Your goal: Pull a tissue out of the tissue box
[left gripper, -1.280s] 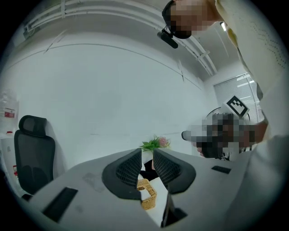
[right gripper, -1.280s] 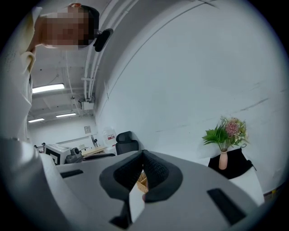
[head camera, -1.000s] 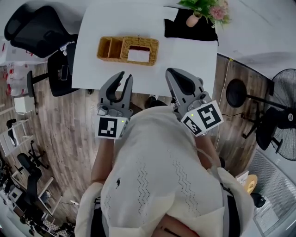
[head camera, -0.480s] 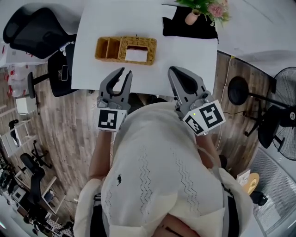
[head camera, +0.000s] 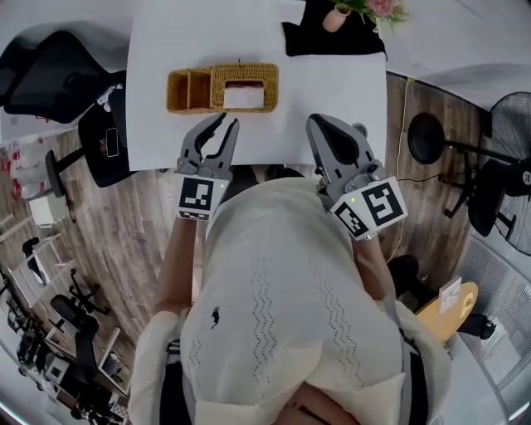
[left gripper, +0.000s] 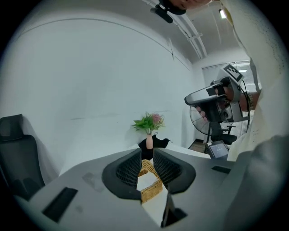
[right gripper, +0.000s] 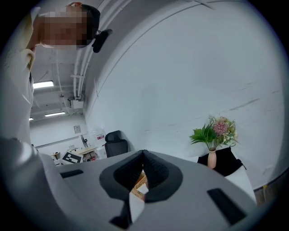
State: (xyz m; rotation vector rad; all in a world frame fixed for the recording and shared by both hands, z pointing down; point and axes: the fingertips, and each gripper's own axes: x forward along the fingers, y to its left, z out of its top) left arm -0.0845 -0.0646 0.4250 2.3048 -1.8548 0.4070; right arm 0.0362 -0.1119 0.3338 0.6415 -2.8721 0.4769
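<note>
The tissue box [head camera: 222,87] is a woven wicker holder on the white table [head camera: 199,33], with a white tissue [head camera: 243,97] showing in its right-hand opening and two small side compartments at its left. My left gripper [head camera: 226,122] hangs at the table's near edge just short of the box, its jaws slightly apart and empty. In the left gripper view the tissue box [left gripper: 151,186] shows through the gap of the left gripper [left gripper: 146,155]. My right gripper [head camera: 319,123] hovers over the near edge to the box's right, shut and empty. In the right gripper view the pads of the right gripper [right gripper: 143,154] meet, with a sliver of wicker [right gripper: 139,182] below.
A pink vase of flowers [head camera: 336,17] stands on a black cloth [head camera: 332,40] at the table's far right. A black office chair [head camera: 50,62] is left of the table. A standing fan [head camera: 508,187] and a round black base [head camera: 427,137] are on the wooden floor at right.
Both grippers have moved forward toward the table's near edge and the wicker box. Their jaws look the same as before.
</note>
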